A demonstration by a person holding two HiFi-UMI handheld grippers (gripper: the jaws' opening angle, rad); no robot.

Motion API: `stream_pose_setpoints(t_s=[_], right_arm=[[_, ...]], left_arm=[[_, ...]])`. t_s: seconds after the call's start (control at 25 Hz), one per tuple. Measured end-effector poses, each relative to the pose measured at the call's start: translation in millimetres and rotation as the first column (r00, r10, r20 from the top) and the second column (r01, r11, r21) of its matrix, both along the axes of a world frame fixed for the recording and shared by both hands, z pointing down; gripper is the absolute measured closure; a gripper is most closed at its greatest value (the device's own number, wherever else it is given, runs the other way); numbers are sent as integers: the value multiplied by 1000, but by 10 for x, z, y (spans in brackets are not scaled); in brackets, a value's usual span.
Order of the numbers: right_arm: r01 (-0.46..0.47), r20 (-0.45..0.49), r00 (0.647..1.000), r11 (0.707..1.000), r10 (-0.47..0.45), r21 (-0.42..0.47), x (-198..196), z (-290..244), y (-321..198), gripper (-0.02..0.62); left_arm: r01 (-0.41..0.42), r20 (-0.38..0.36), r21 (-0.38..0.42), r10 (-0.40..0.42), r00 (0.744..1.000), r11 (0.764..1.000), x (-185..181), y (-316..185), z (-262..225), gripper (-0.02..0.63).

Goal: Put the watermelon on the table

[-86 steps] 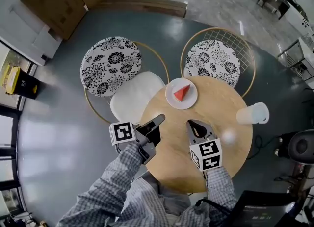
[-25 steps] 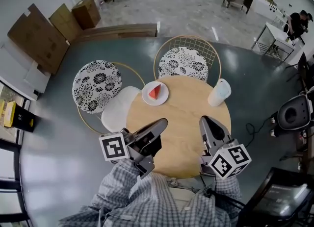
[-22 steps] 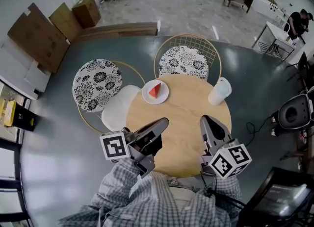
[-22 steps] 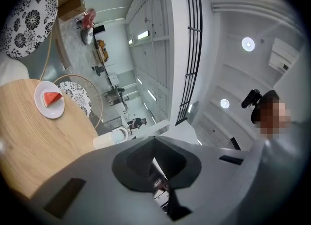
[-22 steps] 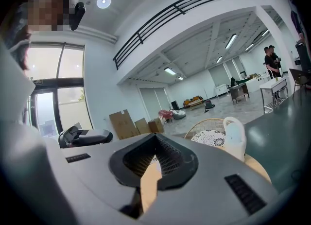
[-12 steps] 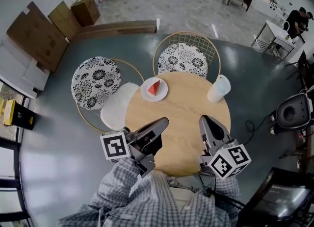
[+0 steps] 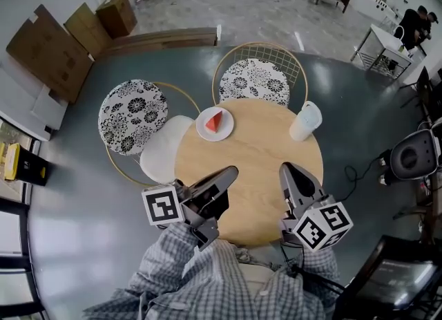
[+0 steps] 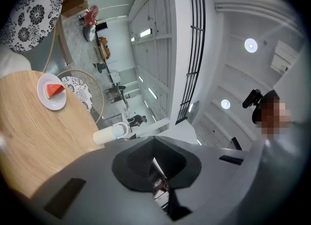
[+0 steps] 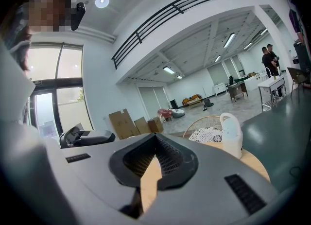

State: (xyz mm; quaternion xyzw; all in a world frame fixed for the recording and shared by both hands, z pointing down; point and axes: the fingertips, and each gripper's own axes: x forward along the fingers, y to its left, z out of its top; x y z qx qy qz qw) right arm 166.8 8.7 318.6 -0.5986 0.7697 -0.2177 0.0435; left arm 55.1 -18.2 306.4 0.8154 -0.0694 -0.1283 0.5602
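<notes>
Grey matte plastic: your left gripper [image 7: 228, 173] is keeping its two tapered jaws pressed together, gripping nothing. Your right gripper [image 7: 286, 169] is sitting clenched and empty too. Both are hovering over the near side of the round, pale-wood table [image 7: 257, 154]. The watermelon [image 7: 215, 121], a red wedge, is lying on a round white plate [image 7: 225, 134] at the table's far-left edge, well apart from both grippers. A smooth white jug [image 7: 304, 121] is standing at the far-right edge. Two round cushions [image 7: 132, 115] in black-and-white floral print are sitting on thin gold wire chairs beyond.
</notes>
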Motion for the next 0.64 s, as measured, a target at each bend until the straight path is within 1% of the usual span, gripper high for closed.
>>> stream_pose_setpoints(t_s=[0.24, 0.44, 0.64], right_arm=[[-3, 6, 1000, 1000, 3, -5, -6, 12, 10, 588], [1, 8, 1000, 1000, -1, -14, -42, 10, 16, 588], [28, 12, 1000, 1000, -28, -14, -105, 41, -4, 588]], left_arm=[[-2, -29, -21, 2, 1000, 1000, -6, 10, -33, 600], [-5, -23, -21, 5, 1000, 1000, -20, 28, -40, 600], [-18, -12, -5, 17, 1000, 1000, -11, 70, -39, 600]])
